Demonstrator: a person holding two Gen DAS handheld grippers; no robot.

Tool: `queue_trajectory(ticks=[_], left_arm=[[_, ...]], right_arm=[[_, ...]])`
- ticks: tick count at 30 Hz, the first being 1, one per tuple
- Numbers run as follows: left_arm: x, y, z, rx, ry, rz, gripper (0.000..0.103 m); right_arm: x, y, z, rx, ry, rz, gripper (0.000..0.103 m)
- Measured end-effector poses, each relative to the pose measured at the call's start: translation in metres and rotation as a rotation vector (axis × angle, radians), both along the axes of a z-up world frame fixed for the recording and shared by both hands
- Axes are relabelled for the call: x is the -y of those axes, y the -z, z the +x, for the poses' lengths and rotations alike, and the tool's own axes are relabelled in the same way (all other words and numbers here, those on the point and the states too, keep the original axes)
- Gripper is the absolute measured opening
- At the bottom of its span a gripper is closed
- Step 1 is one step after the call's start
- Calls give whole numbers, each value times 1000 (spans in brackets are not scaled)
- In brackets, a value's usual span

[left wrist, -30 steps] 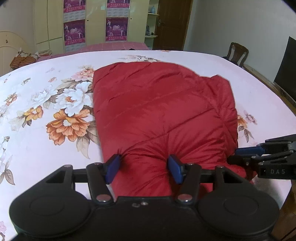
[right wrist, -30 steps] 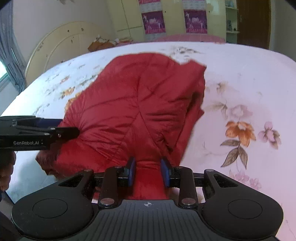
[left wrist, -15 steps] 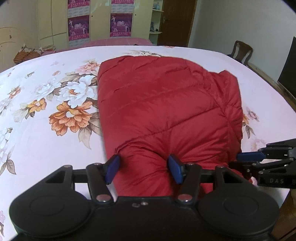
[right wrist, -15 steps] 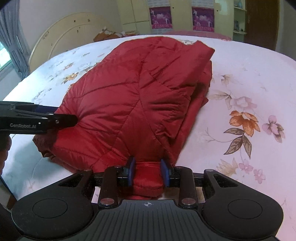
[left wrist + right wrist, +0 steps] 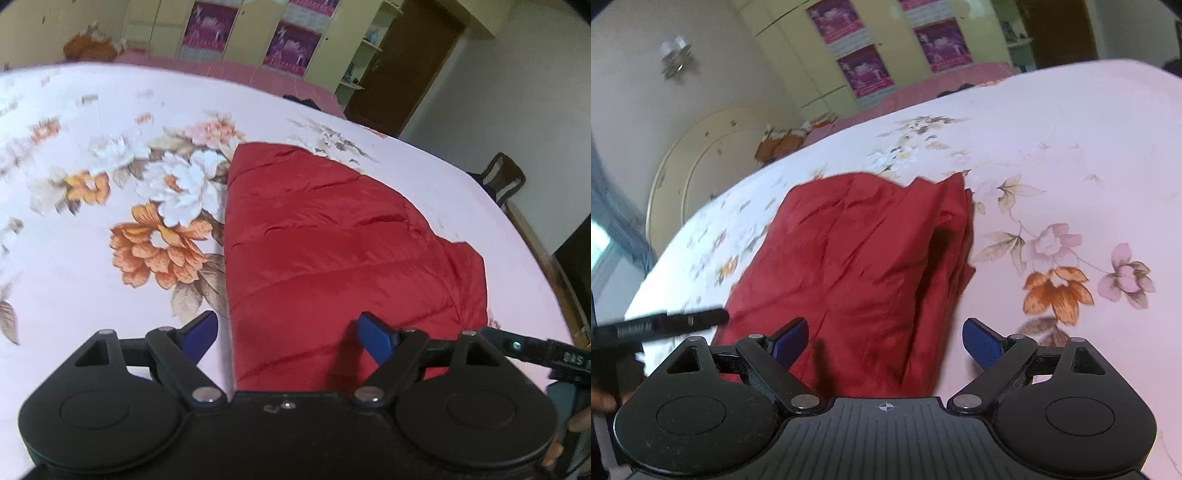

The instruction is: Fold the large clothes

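A red quilted puffer jacket [image 5: 332, 251] lies folded on the floral bedsheet [image 5: 92, 258]; it also shows in the right wrist view [image 5: 860, 266]. My left gripper [image 5: 290, 334] is open, its blue pads straddling the jacket's near left edge without holding it. My right gripper [image 5: 886, 338] is open over the jacket's near right edge, also empty. The right gripper's tip [image 5: 532, 347] shows at the right of the left wrist view; the left gripper's tip [image 5: 683, 321] shows at the left of the right wrist view.
The bed's wooden edge [image 5: 554, 273] runs along the right, with a chair [image 5: 502, 181] beyond it. Wardrobes with posters [image 5: 288, 48] and a brown door [image 5: 406, 74] stand at the far wall. A rounded headboard [image 5: 701, 162] is at the left.
Both grippers have opened wide and let go of the jacket's near edge. Both have lifted and tilted, and the jacket now lies flat on the sheet.
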State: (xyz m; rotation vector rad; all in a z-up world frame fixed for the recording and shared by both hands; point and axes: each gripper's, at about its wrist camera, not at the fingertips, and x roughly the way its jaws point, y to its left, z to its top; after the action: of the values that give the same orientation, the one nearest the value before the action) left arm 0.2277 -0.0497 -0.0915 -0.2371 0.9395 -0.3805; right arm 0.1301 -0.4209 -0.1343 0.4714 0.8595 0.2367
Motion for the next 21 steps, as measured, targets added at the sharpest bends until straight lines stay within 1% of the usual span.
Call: queue_trajectory(ticks=[6, 9, 10, 11, 12, 13, 14, 16, 19, 21], left_arm=[[-3, 23, 19, -90, 5, -107, 88], [-6, 33, 24, -129, -2, -160, 83], [-8, 36, 24, -139, -5, -182, 80], [-9, 38, 25, -142, -10, -192, 76], [-8, 37, 24, -137, -10, -193, 75], [-7, 36, 22, -127, -6, -186, 71], [-7, 35, 22, -120, -3, -181, 67], [-5, 31, 21, -109, -1, -171, 64], [-3, 23, 18, -83, -1, -151, 58], [-3, 17, 17, -64, -4, -142, 55]], right_arm=[[15, 31, 40, -93, 39, 186, 90], [17, 48, 51, -122, 54, 264, 89], [19, 51, 51, -120, 62, 281, 87], [18, 52, 52, -119, 61, 290, 80], [18, 54, 54, -127, 50, 308, 65], [18, 56, 55, -141, 53, 332, 57], [18, 57, 55, -146, 49, 344, 54], [19, 54, 55, -142, 42, 355, 42], [18, 44, 51, -110, 37, 352, 35], [16, 36, 49, -83, 26, 340, 33]])
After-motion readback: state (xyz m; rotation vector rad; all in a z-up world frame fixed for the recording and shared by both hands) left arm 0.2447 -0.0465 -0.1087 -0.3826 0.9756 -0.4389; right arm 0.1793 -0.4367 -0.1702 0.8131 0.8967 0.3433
